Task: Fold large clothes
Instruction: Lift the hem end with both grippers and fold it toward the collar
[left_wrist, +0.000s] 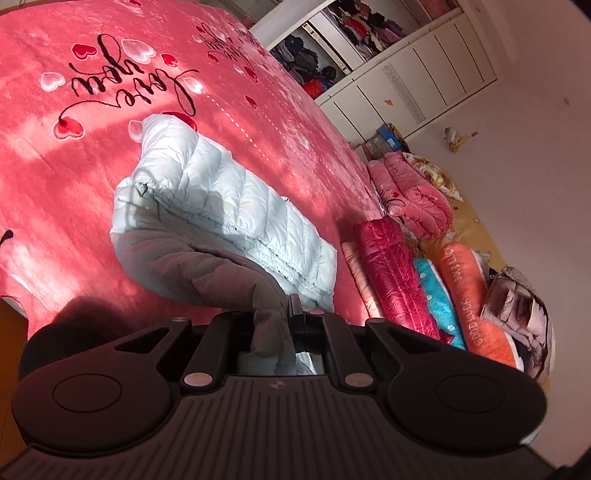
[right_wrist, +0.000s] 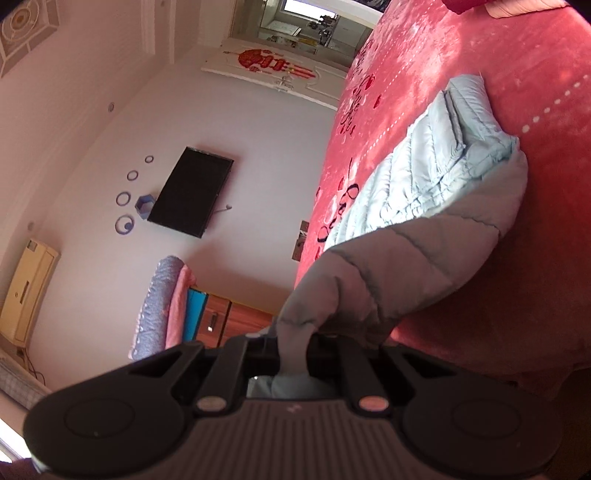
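A pale blue quilted down jacket (left_wrist: 229, 206) lies partly folded on the pink heart-print bedspread (left_wrist: 74, 155). Its near edge is lifted off the bed and hangs in shadow toward both cameras. My left gripper (left_wrist: 275, 325) is shut on that raised edge, with the fabric bunched between its black fingers. In the right wrist view the same jacket (right_wrist: 424, 192) stretches away across the bedspread (right_wrist: 480, 55), and my right gripper (right_wrist: 293, 350) is shut on another part of the lifted edge. The fingertips are mostly hidden by the cloth.
Folded garments and pillows lie beside the bed: a magenta down jacket (left_wrist: 391, 269), a turquoise cushion (left_wrist: 439, 302), an orange pillow (left_wrist: 469, 291). A white wardrobe (left_wrist: 406, 74) stands behind. A wall television (right_wrist: 190, 192) and a wooden cabinet (right_wrist: 236, 321) show in the right wrist view.
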